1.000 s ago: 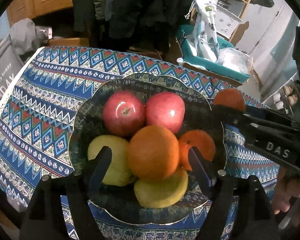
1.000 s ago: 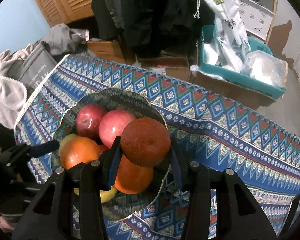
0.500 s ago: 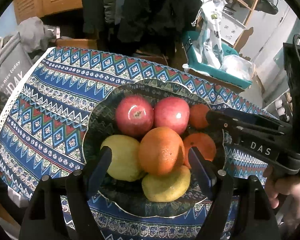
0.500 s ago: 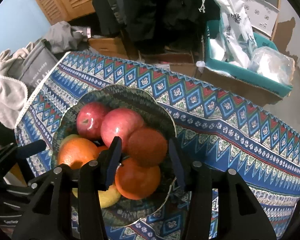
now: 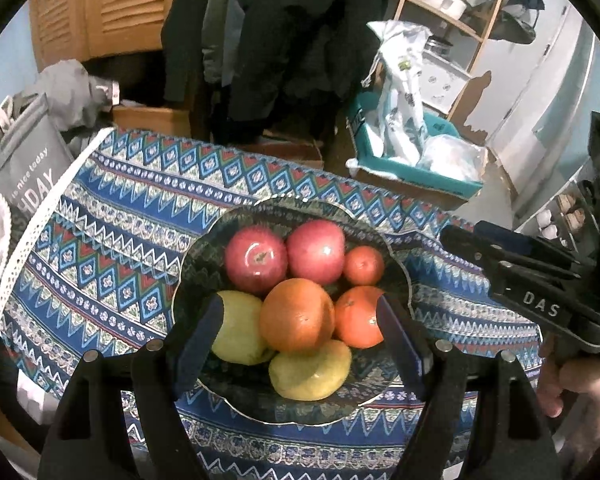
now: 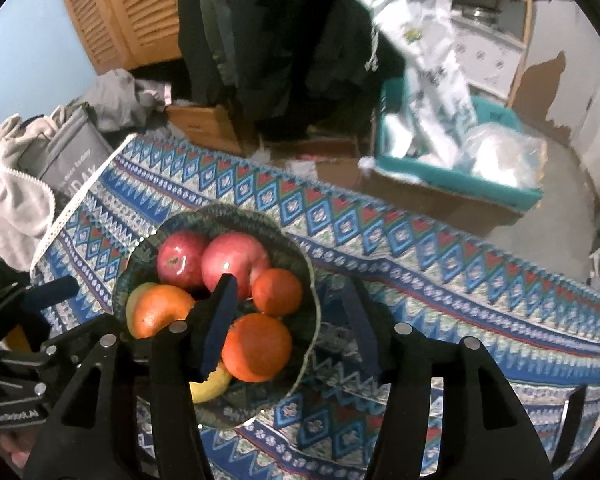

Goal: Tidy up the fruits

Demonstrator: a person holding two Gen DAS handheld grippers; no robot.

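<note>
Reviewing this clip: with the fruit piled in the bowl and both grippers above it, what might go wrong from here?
1. The small orange just let go by the right gripper, whose jaws have just been opening and now hold nothing, sits near the bowl rim and could roll out.
2. The large orange rests on top of the other fruit; a nudge might topple it.
3. The left gripper hangs open over the pile and may clip it.

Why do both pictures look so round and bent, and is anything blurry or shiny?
Both views: fisheye lens, black corners, tablecloth stripes curving. Left wrist view: fairly sharp, glare spots on the apples. Right wrist view: softer, the white bags behind smeared, a glint on one apple.
</note>
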